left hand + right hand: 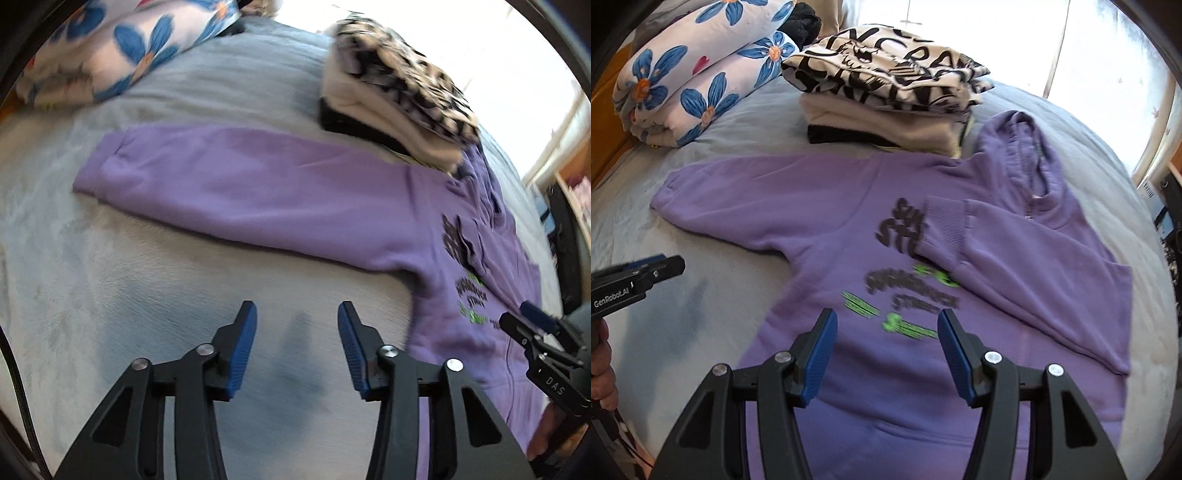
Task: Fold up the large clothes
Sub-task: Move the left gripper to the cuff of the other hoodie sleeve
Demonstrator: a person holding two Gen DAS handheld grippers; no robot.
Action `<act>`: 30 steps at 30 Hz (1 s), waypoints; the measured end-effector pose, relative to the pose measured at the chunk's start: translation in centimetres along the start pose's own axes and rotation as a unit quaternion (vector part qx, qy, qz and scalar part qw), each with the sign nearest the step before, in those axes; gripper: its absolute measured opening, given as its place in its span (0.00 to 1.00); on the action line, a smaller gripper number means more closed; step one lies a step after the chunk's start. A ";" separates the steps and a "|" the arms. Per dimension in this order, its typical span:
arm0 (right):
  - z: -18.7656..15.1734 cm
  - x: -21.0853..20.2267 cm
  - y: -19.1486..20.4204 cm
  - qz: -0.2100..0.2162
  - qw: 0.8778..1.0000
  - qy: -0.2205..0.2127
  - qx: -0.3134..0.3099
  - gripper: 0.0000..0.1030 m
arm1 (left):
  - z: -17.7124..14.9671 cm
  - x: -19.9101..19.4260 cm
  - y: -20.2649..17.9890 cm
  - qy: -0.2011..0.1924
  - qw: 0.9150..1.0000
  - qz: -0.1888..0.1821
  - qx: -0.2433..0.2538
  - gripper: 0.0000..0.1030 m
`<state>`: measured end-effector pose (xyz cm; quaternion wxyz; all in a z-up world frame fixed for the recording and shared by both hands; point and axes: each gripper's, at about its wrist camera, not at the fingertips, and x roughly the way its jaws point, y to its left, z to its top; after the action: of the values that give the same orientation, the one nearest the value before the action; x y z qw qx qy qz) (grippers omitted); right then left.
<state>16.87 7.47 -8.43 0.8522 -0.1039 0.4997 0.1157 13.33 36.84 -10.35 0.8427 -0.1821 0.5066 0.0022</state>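
**Both tools hang open over the bed, hoodie laid flat**

Far to the left of both tools, at the head of the bed (746,122), lies a rolled flowered quilt (687,85).

The left tool (297,314) tilts steeply down over bare bed cover. Its blue pads (242,354) stand apart with nothing between them, and its shadow falls on the cover just beneath. From the right wrist view this tool (665,264) comes in at the left edge, level with the hoodie's hem side, with the fingers of the person's hand (602,363) showing below it.

Ahead and to the right of the left tool lies the purple hoodie (849,206), spread chest-up on the bed. Its one sleeve (229,177) stretches flat to the left, ahead of the left tool and well clear of it.

The right tool (884,325) also points steeply down, over the lower chest of the hoodie, just short of the black and green print (905,291). Its pads are parted and grip nothing.

Ahead and right of it, the other sleeve (1015,258) is folded across the chest, its ribbed cuff (942,229) lying on the print. The hood (1023,147) lies beyond.

Behind the hoodie, a stack (894,99) of folded clothes sits on the bed, touching the shoulder.
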 end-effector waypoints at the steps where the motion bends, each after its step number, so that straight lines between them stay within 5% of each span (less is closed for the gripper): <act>1: 0.4 0.4 0.3 0.006 1.000 0.002 0.004 0.55 | 0.4 0.4 1.5 0.004 1.000 -0.009 -0.012 0.46; 7: 2.2 2.9 2.5 0.018 1.000 0.007 0.002 0.55 | 2.9 2.9 9.4 0.018 0.994 -0.038 -0.097 0.46; 13: 2.8 5.0 4.3 0.027 0.999 0.020 -0.007 0.55 | 6.1 3.7 12.9 0.002 0.989 -0.053 -0.135 0.46; 19: 2.6 6.7 5.2 0.026 0.999 0.036 -0.015 0.55 | 9.4 5.1 13.4 -0.009 0.989 -0.012 -0.147 0.44; 25: 2.7 7.3 5.1 0.028 0.999 0.040 -0.014 0.55 | 10.9 5.9 11.5 -0.014 0.992 0.063 -0.107 0.16; 30: 2.8 7.3 4.7 0.035 0.998 0.041 -0.008 0.55 | 11.4 6.0 9.8 -0.020 0.991 0.097 -0.087 0.09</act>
<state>21.20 13.41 -13.81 0.8253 -0.0978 0.5370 0.1451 24.17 48.48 -13.70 0.8295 -0.2041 0.5029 0.1318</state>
